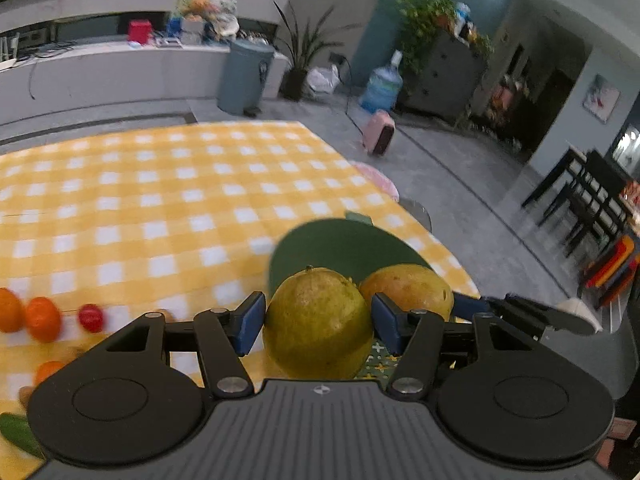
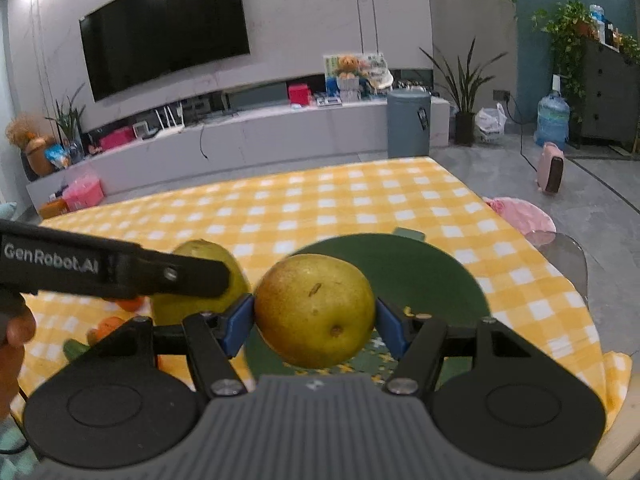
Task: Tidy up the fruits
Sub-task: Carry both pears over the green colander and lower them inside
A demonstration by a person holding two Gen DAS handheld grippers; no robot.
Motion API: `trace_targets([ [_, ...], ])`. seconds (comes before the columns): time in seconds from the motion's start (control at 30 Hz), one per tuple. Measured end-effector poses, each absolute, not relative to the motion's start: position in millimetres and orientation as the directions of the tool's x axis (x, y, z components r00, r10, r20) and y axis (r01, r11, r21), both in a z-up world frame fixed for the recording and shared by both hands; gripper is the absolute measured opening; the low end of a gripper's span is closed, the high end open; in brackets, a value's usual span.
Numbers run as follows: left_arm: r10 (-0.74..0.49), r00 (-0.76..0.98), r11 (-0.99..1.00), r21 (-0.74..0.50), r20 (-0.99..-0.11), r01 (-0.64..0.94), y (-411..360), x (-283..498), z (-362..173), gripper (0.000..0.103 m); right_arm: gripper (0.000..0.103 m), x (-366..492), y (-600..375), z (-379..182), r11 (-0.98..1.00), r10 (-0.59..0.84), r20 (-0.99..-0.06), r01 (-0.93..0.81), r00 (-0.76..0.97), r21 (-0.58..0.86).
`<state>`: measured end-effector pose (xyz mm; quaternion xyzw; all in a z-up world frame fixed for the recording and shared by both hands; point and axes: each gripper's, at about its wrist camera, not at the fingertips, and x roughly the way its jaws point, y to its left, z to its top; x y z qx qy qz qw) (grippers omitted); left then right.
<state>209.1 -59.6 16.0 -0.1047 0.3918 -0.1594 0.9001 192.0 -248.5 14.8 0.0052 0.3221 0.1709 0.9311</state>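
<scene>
Nearest in each wrist view is a fruit clamped between blue pads. The left hand-held gripper [image 1: 318,320] is closed on a yellow-green pear [image 1: 318,322], one pad pressing each side, the stem end tipped up and away. The right hand-held gripper [image 2: 315,316] grips a browner pear [image 2: 316,310] the same way, its dimpled end turned toward the camera. Both fruits look to hang clear of the desk [image 2: 360,196], though how high cannot be told.

The relation that matters is where the green plate [image 2: 424,276] lies from each load. For the right one it sits just beyond and below the fruit, spreading to the right, so a short forward and downward move would likely set the pear on it. For the left one the plate [image 1: 340,244] lies ahead and a little to the right, with the brown pear [image 1: 408,290] just beside on the right. The right arm is therefore the nearer to the plate, I judge, and the two fruits are close enough to bump if lowered together.

Each pear is fairly round, so neither has a strong long axis to align.

Farther left on the checked cloth lie small oranges [image 1: 42,318] and a red tomato [image 1: 91,317], well apart from the plate.
</scene>
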Motion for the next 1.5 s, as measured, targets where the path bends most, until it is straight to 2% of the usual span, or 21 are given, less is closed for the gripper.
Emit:
trace_targets([
  [0.2, -0.383, 0.592, 0.924, -0.296, -0.709, 0.244, -77.8, 228.2, -1.5, 0.066, 0.063, 211.6, -267.0, 1.5, 0.942, 0.312, -0.66, -0.314, 0.683, 0.12],
  [0.47, -0.338, 0.513, 0.918, -0.158, -0.789, 0.363, -103.3, 243.5, -13.6, 0.067, 0.063, 233.3, -263.7, -17.2, 0.909, 0.311, -0.747, -0.413, 0.588, 0.053],
  [0.77, -0.295, 0.46, 0.898, -0.078, -0.838, 0.434, -119.3, 251.5, -25.7, 0.066, 0.063, 248.7, -256.1, -35.4, 0.861, 0.308, -0.823, -0.508, 0.477, 0.028],
  [1.03, -0.271, 0.414, 0.883, -0.053, -0.869, 0.467, -130.4, 261.4, -34.5, 0.066, 0.063, 255.4, -250.3, -41.9, 0.833, 0.281, -0.865, -0.553, 0.416, 0.005],
  [1.5, -0.243, 0.402, 0.914, -0.07, -0.883, 0.4, -131.3, 268.6, -42.1, 0.064, 0.063, 263.5, -250.0, -43.5, 0.819, 0.243, -0.894, -0.573, 0.377, -0.019],
])
